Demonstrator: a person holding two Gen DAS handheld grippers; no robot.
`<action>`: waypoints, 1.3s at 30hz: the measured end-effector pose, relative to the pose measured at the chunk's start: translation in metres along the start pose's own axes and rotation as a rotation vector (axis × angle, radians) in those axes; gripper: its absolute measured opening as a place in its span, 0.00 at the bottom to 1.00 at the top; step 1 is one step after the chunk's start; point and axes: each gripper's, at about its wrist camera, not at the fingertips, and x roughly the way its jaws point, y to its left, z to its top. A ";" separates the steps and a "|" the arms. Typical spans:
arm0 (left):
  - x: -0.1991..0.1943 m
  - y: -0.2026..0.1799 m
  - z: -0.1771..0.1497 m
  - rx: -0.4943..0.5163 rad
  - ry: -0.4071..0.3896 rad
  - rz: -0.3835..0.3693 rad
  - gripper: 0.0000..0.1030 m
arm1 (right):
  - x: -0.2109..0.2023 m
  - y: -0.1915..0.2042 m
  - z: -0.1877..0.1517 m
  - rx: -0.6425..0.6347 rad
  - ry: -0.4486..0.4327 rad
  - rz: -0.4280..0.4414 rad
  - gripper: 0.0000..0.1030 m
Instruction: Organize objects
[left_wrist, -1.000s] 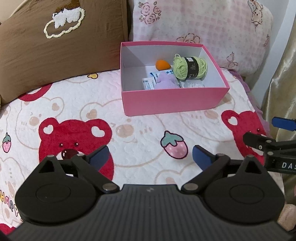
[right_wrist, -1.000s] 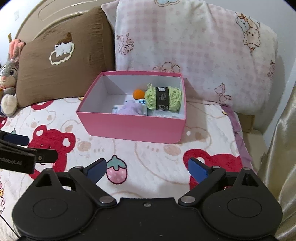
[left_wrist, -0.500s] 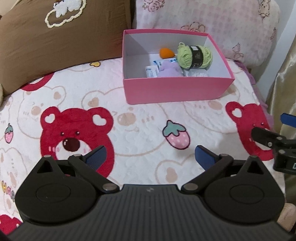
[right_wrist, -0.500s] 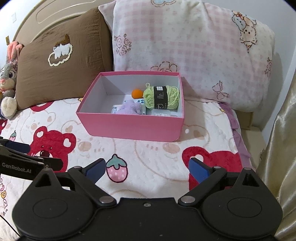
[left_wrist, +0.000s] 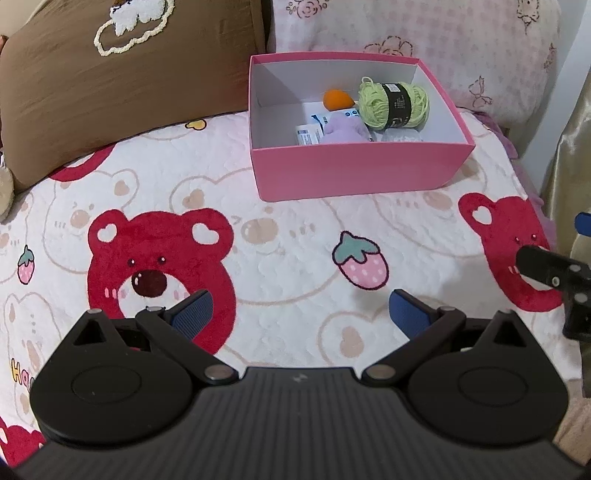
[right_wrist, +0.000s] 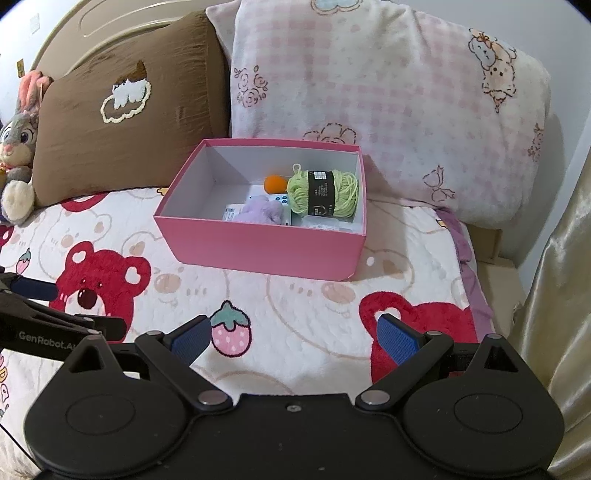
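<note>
A pink box (left_wrist: 354, 173) is seen standing open on a bear-print blanket (left_wrist: 295, 236), toward the head of the bed and just in front of the pillows. Inside it, a skein of green yarn (left_wrist: 393, 105) is laid against the right wall, with an orange ball (left_wrist: 336, 99) just beside it toward the back, a lilac plush item (left_wrist: 343, 129) in front of that, and white printed packets (left_wrist: 308, 133) partly covered beneath them; a further pale item in the near right corner is too hidden to be made out. The left gripper (left_wrist: 299, 312) is held low over the blanket, well short of the box, its blue-padded jaws spread wide with nothing between them. The right gripper (right_wrist: 293, 336) is likewise held over the blanket with its jaws wide apart and empty, and its dark frame is glimpsed at the right edge of the left wrist view. Between the grippers and the box only printed fabric is found, a strawberry motif (right_wrist: 231, 326) lying nearest. A brown pillow (right_wrist: 125, 122) and a pink checked pillow (right_wrist: 388, 96) are propped behind the box, the checked one nearly touching its back rim. A grey rabbit toy (right_wrist: 16, 147) is set at the far left, and a golden curtain (right_wrist: 557, 295) hangs along the right side.
</note>
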 end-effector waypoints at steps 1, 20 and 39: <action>-0.001 0.000 0.000 0.002 -0.006 0.003 1.00 | 0.000 0.000 0.000 0.002 0.002 -0.001 0.95; -0.013 0.000 0.000 -0.002 -0.041 0.005 1.00 | -0.001 -0.004 -0.003 0.015 0.014 -0.013 0.95; -0.013 0.002 -0.001 -0.013 -0.041 -0.004 1.00 | -0.001 -0.007 -0.003 0.018 0.025 -0.014 0.95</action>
